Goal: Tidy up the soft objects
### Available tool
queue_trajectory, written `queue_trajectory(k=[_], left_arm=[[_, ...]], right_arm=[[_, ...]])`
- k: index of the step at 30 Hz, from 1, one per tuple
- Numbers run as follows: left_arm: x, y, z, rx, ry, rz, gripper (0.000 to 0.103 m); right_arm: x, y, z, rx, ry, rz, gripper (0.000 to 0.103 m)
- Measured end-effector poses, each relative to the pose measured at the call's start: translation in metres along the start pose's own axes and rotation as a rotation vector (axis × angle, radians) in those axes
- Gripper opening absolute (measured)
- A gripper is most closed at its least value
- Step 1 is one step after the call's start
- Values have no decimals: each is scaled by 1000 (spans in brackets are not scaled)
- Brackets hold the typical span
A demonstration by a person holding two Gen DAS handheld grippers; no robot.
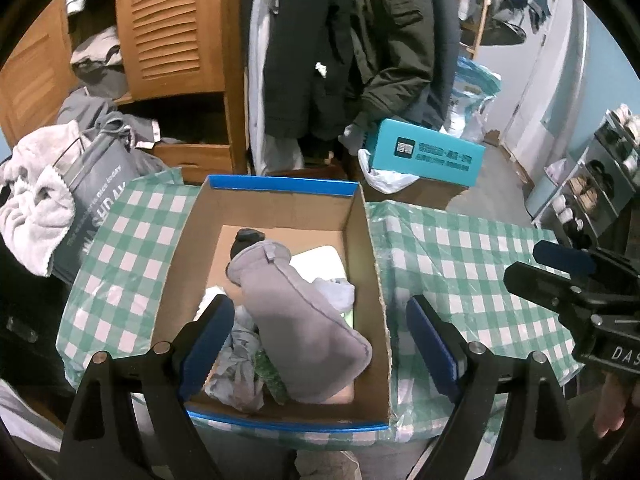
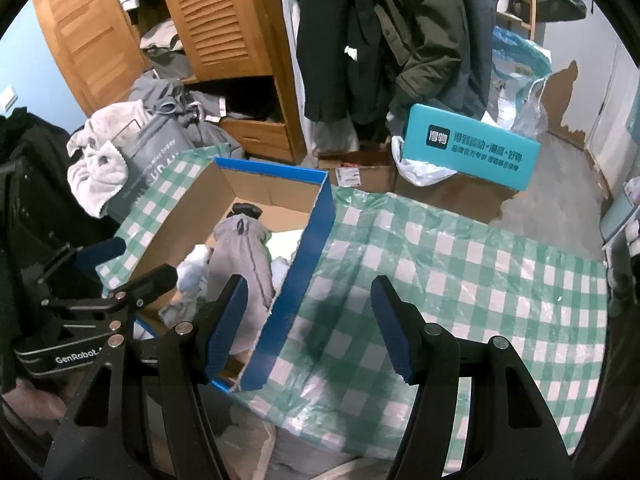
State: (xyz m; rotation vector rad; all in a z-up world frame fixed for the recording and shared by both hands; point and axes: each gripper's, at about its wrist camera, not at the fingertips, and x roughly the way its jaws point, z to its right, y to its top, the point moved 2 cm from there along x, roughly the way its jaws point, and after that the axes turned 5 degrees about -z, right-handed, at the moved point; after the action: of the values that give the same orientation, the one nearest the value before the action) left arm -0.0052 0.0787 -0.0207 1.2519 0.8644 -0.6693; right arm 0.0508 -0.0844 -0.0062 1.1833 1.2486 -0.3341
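Observation:
A blue-edged cardboard box [image 1: 368, 248] stands on the green checked tablecloth [image 1: 460, 264]. Inside lies a grey soft slipper-like piece [image 1: 296, 320] on top of pale blue cloth [image 1: 240, 360], a green item [image 1: 272, 376] and a dark item [image 1: 248, 240]. My left gripper [image 1: 320, 344] is open and empty, above the box's near end, its jaws either side of the grey piece. My right gripper [image 2: 310, 328] is open and empty over the cloth [image 2: 460, 280], just right of the box wall [image 2: 308, 272]. The grey piece [image 2: 240, 256] shows there too. The right gripper also appears at the left view's right edge [image 1: 560, 276].
A grey laundry bag [image 1: 96, 192] with a pale towel [image 1: 32, 208] stands left of the table. A wooden wardrobe [image 1: 168, 32], hanging coats [image 1: 360, 40], a teal box [image 1: 424, 152] and a shoe rack [image 1: 600, 176] stand behind.

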Motion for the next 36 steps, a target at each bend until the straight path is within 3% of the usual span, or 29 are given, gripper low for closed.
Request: queue_trajectory(k=[6,10,36], left_arm=[[-2,1,6,13,9,8,90],[-2,1,6,20,22,18,96],[6,-1,11,29,29,-20,96]], right_arm=[[-2,-4,3,4,-5,3,63],[-3,-6,7,5,-11,7,63],[-9,-9,15,24,-7,6,63]])
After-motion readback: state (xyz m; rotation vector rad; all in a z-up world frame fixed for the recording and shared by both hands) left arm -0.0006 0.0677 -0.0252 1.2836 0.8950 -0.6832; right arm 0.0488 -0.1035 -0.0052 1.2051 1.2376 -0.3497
